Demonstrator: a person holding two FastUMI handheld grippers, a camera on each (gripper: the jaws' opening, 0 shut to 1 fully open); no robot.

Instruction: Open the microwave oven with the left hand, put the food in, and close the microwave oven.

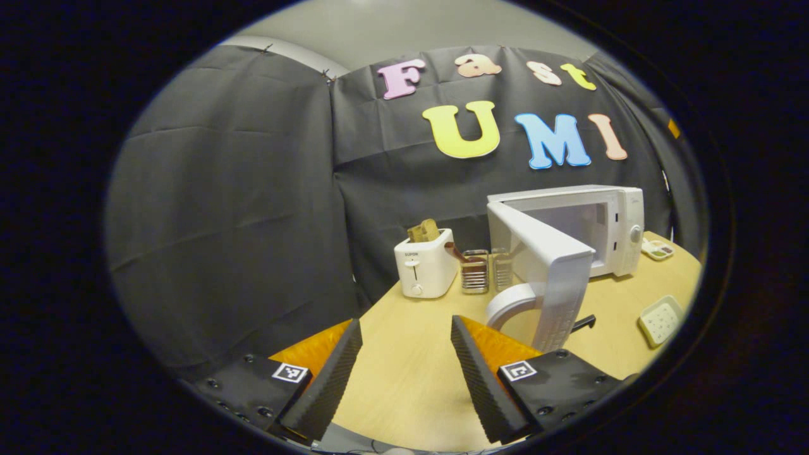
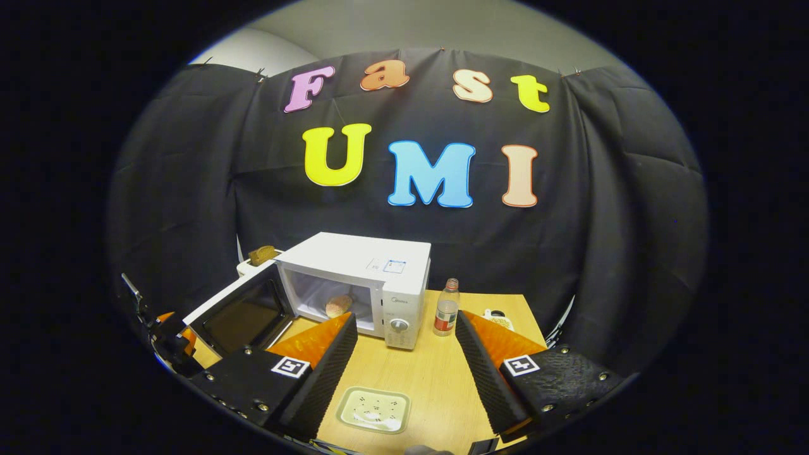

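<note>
The white microwave [image 2: 360, 268] stands at the back of the wooden table with its door [image 2: 243, 313] swung wide open to the left. A brown bread roll [image 2: 339, 305] lies inside the cavity. My right gripper [image 2: 406, 318] is open and holds nothing, hovering in front of the oven above an empty pale plate [image 2: 373, 409]. In the left gripper view the open door [image 1: 547, 272] is seen edge-on just ahead to the right, with the microwave [image 1: 600, 221] behind it. My left gripper [image 1: 405, 323] is open and holds nothing, a short way left of the door.
A white toaster [image 1: 425, 265] with bread in it and two ribbed glass cups [image 1: 475, 270] stand left of the oven. A bottle [image 2: 446, 309] stands right of it. A small tray [image 1: 657, 249] lies near the table's far right edge.
</note>
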